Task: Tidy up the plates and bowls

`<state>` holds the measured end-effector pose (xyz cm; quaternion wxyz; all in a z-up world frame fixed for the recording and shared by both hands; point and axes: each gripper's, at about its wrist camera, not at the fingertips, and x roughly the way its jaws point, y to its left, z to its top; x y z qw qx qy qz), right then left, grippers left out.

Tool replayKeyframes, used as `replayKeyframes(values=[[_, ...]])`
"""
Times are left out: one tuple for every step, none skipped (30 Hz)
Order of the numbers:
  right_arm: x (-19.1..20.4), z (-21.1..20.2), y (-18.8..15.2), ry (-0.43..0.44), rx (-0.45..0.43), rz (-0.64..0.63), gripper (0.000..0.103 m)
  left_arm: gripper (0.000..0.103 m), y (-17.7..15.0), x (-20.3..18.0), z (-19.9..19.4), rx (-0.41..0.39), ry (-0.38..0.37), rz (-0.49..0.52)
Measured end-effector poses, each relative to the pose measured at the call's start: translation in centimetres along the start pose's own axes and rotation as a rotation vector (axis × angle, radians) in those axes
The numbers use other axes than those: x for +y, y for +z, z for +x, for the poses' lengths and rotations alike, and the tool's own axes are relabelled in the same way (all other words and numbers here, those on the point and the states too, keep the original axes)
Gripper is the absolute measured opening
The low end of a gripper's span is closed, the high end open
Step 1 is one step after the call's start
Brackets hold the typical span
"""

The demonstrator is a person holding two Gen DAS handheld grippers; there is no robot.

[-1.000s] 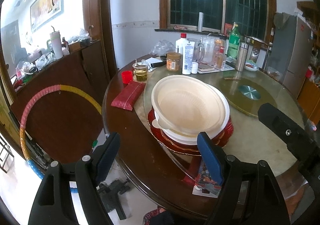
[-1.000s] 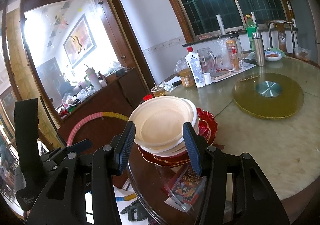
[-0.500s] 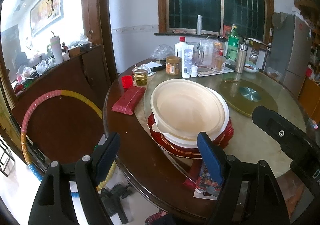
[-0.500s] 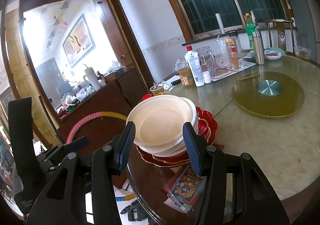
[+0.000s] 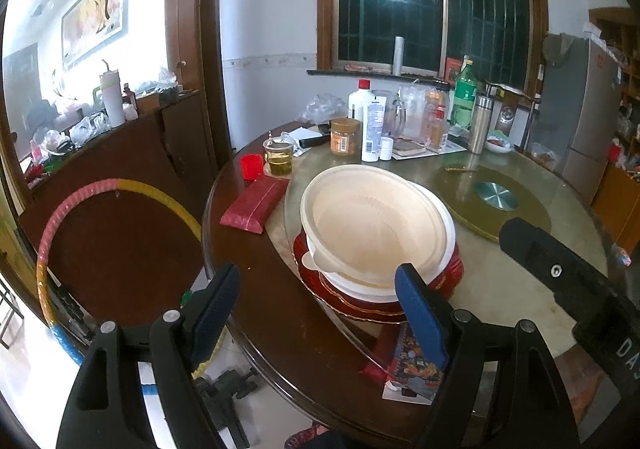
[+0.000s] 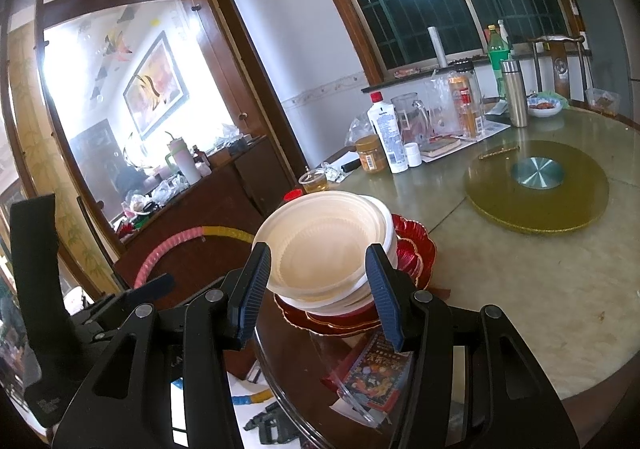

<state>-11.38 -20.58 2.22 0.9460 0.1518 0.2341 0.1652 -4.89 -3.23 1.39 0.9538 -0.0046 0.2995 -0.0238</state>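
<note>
On the round dining table (image 5: 520, 289), the cream bowl (image 5: 372, 225) sits nested on white plates (image 6: 386, 237) and red plates (image 6: 416, 253) near your edge. Stacking looks done; your left gripper (image 5: 320, 305) and right gripper (image 6: 318, 289) are both spread, empty.

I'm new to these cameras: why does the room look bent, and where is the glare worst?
Both wrist views are fisheye, so door frames bow. Left wrist view: the wall left of the picture is washed out. Right wrist view: the same bright patch; the bowl stays sharp.
</note>
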Motion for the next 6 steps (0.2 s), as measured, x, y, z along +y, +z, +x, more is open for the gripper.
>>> replayKeyframes(values=[[0.03,0.0,0.08,0.0,-0.002,-0.001,0.05,0.08,0.0,0.02,0.13,0.007,-0.007,-0.001],[0.09,0.02,0.11,0.0,-0.006,-0.004,0.05,0.08,-0.06,0.09,0.29,0.017,-0.011,-0.004],[0.33,-0.02,0.09,-0.001,-0.008,-0.005,0.05,0.08,-0.1,0.18,0.42,0.022,-0.01,-0.006],[0.43,-0.05,0.1,-0.002,-0.011,-0.007,0.05,0.08,-0.13,0.29,0.57,0.028,-0.012,-0.01],[0.46,-0.03,0.12,-0.002,-0.012,-0.009,0.05,0.08,-0.15,0.39,0.6,0.032,-0.019,-0.015],[0.59,0.0,0.18,-0.003,-0.013,-0.009,0.05,0.08,-0.15,0.5,0.66,0.034,-0.021,-0.019]])
